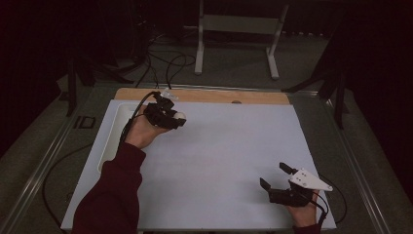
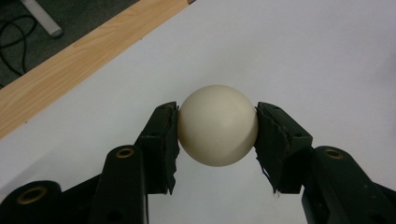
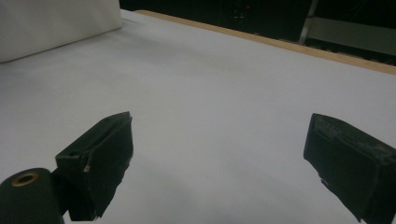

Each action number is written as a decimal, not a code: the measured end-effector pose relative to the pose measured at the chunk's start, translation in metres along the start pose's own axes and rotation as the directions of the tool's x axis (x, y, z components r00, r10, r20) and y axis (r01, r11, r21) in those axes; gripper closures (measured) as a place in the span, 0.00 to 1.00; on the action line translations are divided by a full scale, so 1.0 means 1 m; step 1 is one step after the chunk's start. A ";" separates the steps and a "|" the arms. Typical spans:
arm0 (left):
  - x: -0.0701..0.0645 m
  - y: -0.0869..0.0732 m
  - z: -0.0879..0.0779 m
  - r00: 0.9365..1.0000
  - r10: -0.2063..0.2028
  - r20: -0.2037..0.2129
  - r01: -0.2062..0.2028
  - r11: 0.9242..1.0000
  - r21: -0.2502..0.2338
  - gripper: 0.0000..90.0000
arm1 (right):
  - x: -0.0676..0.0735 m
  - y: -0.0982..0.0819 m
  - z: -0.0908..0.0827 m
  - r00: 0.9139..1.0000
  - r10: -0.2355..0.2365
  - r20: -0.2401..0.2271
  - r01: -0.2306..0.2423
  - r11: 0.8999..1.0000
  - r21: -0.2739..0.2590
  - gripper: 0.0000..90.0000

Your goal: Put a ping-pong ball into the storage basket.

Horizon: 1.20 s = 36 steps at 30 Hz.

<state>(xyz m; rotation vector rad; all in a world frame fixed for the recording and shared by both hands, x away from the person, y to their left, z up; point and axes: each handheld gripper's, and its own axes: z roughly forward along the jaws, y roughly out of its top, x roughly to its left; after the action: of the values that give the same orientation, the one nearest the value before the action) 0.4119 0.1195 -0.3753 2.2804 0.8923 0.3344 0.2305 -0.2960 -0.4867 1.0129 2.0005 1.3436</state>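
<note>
Left claw (image 2: 217,127) is clamped on a cream ball (image 2: 218,125), one torn black pad pressed to each side at the ball's widest part, so the ball sits squarely between the jaws with its top and underside free. Seen from the left gripper view, the ball appears to hang clear of the white sheet (image 2: 303,56) that covers the desk, with no contact visible beneath it, though the gap cannot be read for certain. From the high view the left claw (image 1: 176,119) and the ball (image 1: 179,116) are over the far left part of the sheet, near the wooden strip (image 1: 209,96) along the desk's far edge and just beside a shallow white tray (image 1: 118,127) at the sheet's left border. Right claw (image 1: 276,176) rests well away from the ball, at the near right corner of the sheet, its jaws spread wide with nothing between them, as the right gripper view (image 3: 219,163) confirms. My reading is that the pick is done and the carry is the step in hand. The next move calls for a steady, even squeeze, since a smooth round ball can slip out of the flat pads, and a gentle lowering before the jaws part.
</note>
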 end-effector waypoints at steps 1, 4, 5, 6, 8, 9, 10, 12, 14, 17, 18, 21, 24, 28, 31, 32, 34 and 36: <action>0.001 -0.001 -0.002 1.000 0.002 -0.001 -0.002 1.000 -0.002 0.57 | 0.000 0.000 0.000 1.000 0.000 0.000 0.000 1.000 -0.001 0.09; 0.001 -0.002 -0.004 1.000 0.014 0.003 -0.014 1.000 -0.007 0.57 | 0.000 0.000 0.000 1.000 -0.001 0.000 0.001 1.000 0.000 0.09; 0.001 -0.002 -0.004 1.000 0.017 0.002 -0.017 1.000 -0.008 0.57 | 0.000 0.000 0.000 1.000 -0.001 0.001 0.001 1.000 0.000 0.09; 0.001 -0.003 -0.005 1.000 0.020 0.005 -0.020 1.000 -0.008 0.57 | 0.000 0.000 0.000 1.000 -0.001 0.000 0.001 1.000 0.000 0.09; 0.001 -0.003 -0.006 1.000 0.027 0.006 -0.027 1.000 -0.008 0.57 | 0.000 0.000 0.000 1.000 0.000 0.001 0.000 1.000 0.000 0.09; 0.001 -0.003 -0.006 1.000 0.028 0.006 -0.028 1.000 -0.009 0.57 | 0.000 0.000 0.000 1.000 0.000 0.001 0.000 1.000 -0.001 0.09; 0.001 -0.004 -0.007 1.000 0.031 0.008 -0.031 0.999 -0.011 0.57 | 0.000 0.000 0.000 1.000 0.000 0.000 0.000 1.000 0.000 0.09; 0.001 -0.004 -0.008 0.999 0.037 0.008 -0.036 0.999 -0.014 0.57 | 0.000 0.000 0.000 1.000 0.000 0.000 0.000 1.000 -0.001 0.09; 0.001 -0.004 -0.009 0.999 0.040 0.009 -0.040 0.999 -0.019 0.57 | 0.000 0.000 0.000 1.000 0.000 0.001 0.000 1.000 -0.001 0.09; 0.001 -0.005 -0.010 0.999 0.050 0.012 -0.049 0.999 -0.023 0.57 | 0.000 0.000 0.000 1.000 -0.001 -0.004 0.001 1.000 -0.001 0.09; 0.000 -0.005 -0.010 0.999 0.052 0.014 -0.051 0.998 -0.026 0.57 | 0.000 0.000 0.000 1.000 -0.002 -0.004 0.002 1.000 -0.001 0.09; 0.000 -0.005 -0.012 0.998 0.060 0.017 -0.059 0.998 -0.031 0.57 | 0.000 0.000 0.000 1.000 -0.001 -0.003 0.001 1.000 -0.002 0.09; 0.000 -0.005 -0.013 0.998 0.066 0.024 -0.065 0.997 -0.039 0.57 | 0.000 0.000 0.000 1.000 -0.001 -0.003 0.001 1.000 -0.002 0.09; -0.002 -0.006 -0.015 0.996 0.079 0.031 -0.078 0.996 -0.048 0.57 | 0.001 0.000 0.000 1.000 -0.002 -0.003 0.002 1.000 -0.002 0.09; -0.002 -0.006 -0.016 0.995 0.088 0.040 -0.086 0.995 -0.054 0.57 | 0.001 0.000 0.000 1.000 -0.002 -0.004 0.002 1.000 -0.002 0.09; -0.003 -0.006 -0.016 0.995 0.090 0.042 -0.087 0.995 -0.057 0.57 | 0.001 0.000 0.000 1.000 -0.002 -0.003 0.002 1.000 -0.002 0.09; -0.003 -0.006 -0.017 0.994 0.098 0.046 -0.096 0.994 -0.058 0.57 | 0.001 0.000 0.000 1.000 -0.004 -0.004 0.004 1.000 0.000 0.09; -0.003 -0.006 -0.017 0.994 0.102 0.049 -0.099 0.993 -0.060 0.57 | 0.001 0.000 0.000 1.000 -0.005 -0.004 0.005 1.000 0.000 0.09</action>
<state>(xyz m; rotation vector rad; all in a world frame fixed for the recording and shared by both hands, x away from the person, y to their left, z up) 0.3989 0.1295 -0.3666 2.2749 0.7334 0.3387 0.2300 -0.2950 -0.4866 1.0050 2.0052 1.3436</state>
